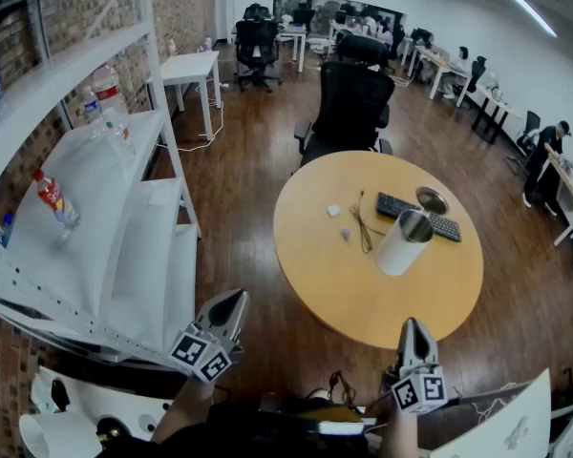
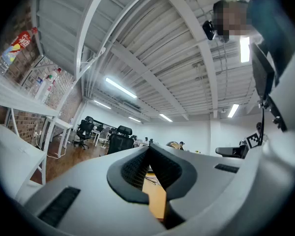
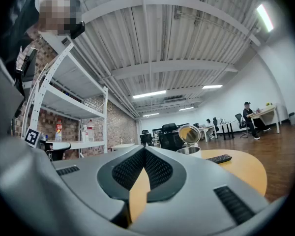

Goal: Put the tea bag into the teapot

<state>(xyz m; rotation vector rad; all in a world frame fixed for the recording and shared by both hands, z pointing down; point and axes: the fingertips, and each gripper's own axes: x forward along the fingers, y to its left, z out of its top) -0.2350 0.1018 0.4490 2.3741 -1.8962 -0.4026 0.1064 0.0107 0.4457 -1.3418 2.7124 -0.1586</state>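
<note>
A white teapot (image 1: 402, 243) with its round lid (image 1: 432, 200) flipped open stands on the right half of the round wooden table (image 1: 334, 275). In the right gripper view the teapot (image 3: 189, 150) shows just beyond the jaws. A small white tea bag (image 1: 333, 211) lies left of it on the table, with another small pale piece (image 1: 345, 235) close by. My left gripper (image 1: 236, 300) and right gripper (image 1: 411, 324) hover low in front of the table's near edge, well short of these things. Both are shut, tips touching, with nothing between them.
A black keyboard (image 1: 418, 217) lies behind the teapot, and a thin dark cable (image 1: 363, 227) beside the tea bag. A black office chair (image 1: 352, 103) stands at the table's far side. White shelving (image 1: 95, 208) with bottles (image 1: 55, 198) runs along the left.
</note>
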